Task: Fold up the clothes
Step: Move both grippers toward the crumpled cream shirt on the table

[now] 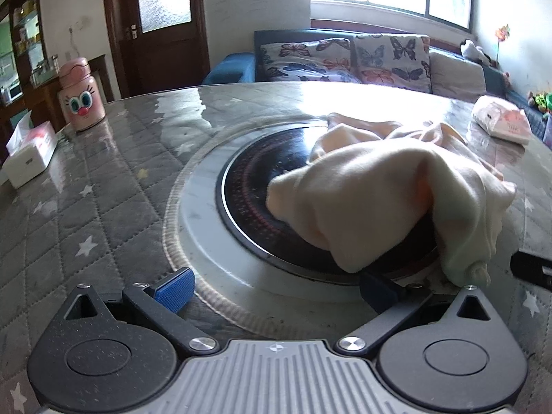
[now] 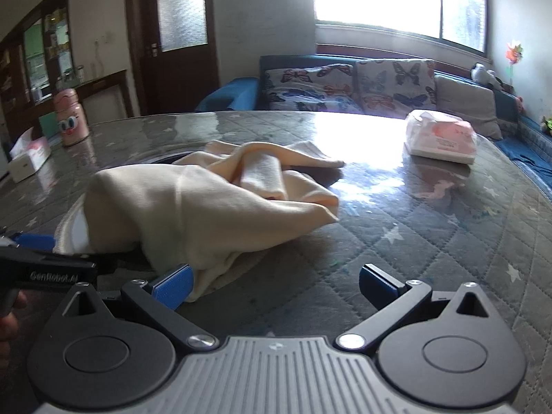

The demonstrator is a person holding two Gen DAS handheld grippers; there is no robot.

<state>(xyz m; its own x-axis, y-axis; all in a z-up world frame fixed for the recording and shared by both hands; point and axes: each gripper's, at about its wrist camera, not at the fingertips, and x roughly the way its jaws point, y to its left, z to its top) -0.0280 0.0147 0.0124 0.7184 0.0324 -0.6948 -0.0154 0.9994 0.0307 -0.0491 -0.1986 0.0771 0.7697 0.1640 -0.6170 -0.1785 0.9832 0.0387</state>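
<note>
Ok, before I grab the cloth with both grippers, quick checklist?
1. Left gripper open: ok.
2. Right gripper open: ok.
3. Cloth between the right fingers: not ok, it only reaches the left pad.
4. Cloth edge at the left gripper's right finger: ok; contact, cannot tell.
5. Cloth flat: not ok, bunched.
6. Tissue pack apart from the cloth: ok.
</note>
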